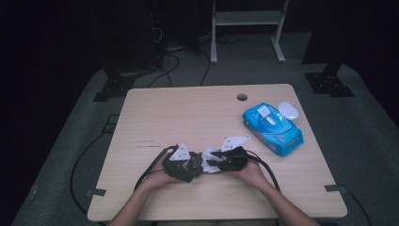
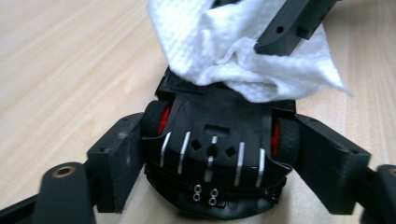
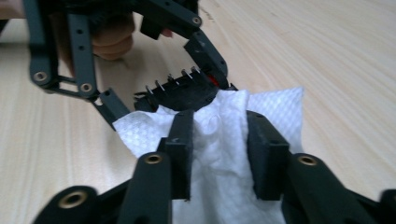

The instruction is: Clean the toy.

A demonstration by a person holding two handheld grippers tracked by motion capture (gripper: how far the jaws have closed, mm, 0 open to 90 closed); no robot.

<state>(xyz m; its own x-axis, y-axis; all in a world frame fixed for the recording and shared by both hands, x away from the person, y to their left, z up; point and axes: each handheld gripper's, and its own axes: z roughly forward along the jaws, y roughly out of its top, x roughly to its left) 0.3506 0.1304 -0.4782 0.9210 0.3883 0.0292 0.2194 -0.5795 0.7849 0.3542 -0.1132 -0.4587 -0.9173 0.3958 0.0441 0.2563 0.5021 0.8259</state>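
Note:
A black toy car [image 2: 219, 135] with red wheel hubs lies underside up in my left gripper [image 2: 222, 161], whose pads press on its wheels from both sides. A white wet wipe [image 2: 219, 51] is draped over the car's far end. My right gripper [image 3: 223, 149] faces the left one, its jaws standing apart with the wipe [image 3: 275, 105] lying loosely between them, against the car [image 3: 187, 91]. In the high view both grippers [image 1: 190, 167] [image 1: 214, 162] meet near the table's front edge, with the wipe [image 1: 210, 155] between them.
A blue pack of wet wipes [image 1: 273, 128] lies at the right of the wooden table [image 1: 188, 113], a white oval lid [image 1: 289, 110] just behind it. A cable hole [image 1: 242, 97] sits near the far edge. Cables trail off the front left.

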